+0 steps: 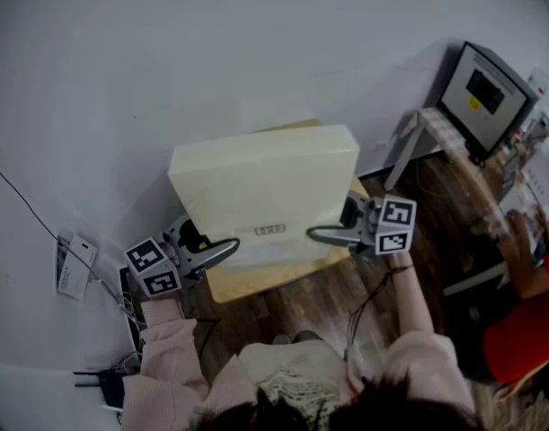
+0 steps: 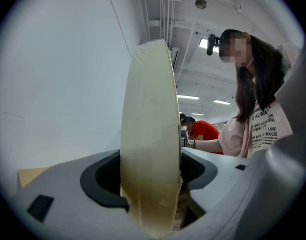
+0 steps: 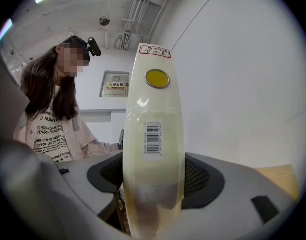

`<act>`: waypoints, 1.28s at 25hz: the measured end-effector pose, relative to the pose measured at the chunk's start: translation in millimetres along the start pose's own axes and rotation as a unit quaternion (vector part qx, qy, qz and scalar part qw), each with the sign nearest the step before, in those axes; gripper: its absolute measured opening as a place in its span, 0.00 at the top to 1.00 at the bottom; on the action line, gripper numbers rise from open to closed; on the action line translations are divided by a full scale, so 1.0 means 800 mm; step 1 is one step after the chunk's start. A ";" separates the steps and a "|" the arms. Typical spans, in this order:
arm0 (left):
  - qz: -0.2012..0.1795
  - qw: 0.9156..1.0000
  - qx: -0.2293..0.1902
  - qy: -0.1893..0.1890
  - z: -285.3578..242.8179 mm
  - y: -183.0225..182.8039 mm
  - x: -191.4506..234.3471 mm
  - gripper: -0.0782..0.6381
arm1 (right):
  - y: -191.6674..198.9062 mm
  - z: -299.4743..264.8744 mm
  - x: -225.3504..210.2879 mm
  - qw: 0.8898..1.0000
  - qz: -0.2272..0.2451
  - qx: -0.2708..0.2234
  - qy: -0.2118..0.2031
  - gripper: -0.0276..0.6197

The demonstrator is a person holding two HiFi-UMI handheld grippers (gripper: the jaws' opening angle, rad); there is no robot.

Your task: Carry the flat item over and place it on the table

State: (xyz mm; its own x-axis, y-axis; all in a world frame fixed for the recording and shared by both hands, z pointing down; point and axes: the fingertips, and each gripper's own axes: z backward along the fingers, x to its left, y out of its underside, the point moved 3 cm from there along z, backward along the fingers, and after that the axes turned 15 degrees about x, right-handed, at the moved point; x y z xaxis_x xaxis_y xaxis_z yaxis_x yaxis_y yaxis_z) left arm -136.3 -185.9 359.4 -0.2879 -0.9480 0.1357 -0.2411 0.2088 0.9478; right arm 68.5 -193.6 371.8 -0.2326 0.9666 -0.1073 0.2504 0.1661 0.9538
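wall: white wall [image 1: 166, 61] behind everything
table: light wooden tabletop [image 1: 256, 285], directly under the load, only its near edge showing
item: pale cream plastic-wrapped flat slab [image 1: 265, 182], held roughly level over the table, contact unclear, long axis spanning gripper to gripper
left gripper [image 1: 222, 250]: jaws clamped on the slab's left edge
right gripper [image 1: 323, 234]: jaws clamped on the right edge
next: probably straight down, both ends equally

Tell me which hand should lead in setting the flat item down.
Neither: the left gripper and right gripper each have jaws clamped on opposite edges of the flat item, so both should probably lower it together.
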 end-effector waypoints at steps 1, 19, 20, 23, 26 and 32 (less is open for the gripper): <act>0.000 1.000 0.001 0.000 -0.001 0.000 0.003 0.44 | 0.001 -0.002 -0.003 1.000 -0.001 -0.001 0.001 0.48; 0.025 0.999 0.013 -0.027 -0.035 0.005 0.069 0.43 | 0.011 -0.016 -0.087 0.999 -0.002 0.019 -0.028 0.48; 0.028 0.999 0.014 -0.030 -0.038 0.005 0.074 0.43 | 0.011 -0.016 -0.094 0.999 -0.002 0.021 -0.031 0.47; 0.036 0.998 0.017 -0.039 -0.045 0.005 0.084 0.43 | 0.013 -0.019 -0.111 0.999 -0.004 0.028 -0.042 0.47; 0.044 0.998 0.021 -0.047 -0.054 0.005 0.093 0.43 | 0.016 -0.019 -0.126 0.998 -0.006 0.035 -0.051 0.47; 0.053 0.996 0.036 -0.061 -0.067 0.010 0.111 0.42 | 0.024 -0.025 -0.152 0.996 -0.004 0.052 -0.067 0.47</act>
State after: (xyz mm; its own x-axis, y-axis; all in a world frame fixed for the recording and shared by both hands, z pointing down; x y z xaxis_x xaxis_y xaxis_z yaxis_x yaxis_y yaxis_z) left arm -114.4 -280.8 394.5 -0.4248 -0.8843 0.1937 -0.2672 0.3269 0.9065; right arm 82.8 -311.7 409.0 -0.1095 0.9814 -0.1577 0.3466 0.1864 0.9193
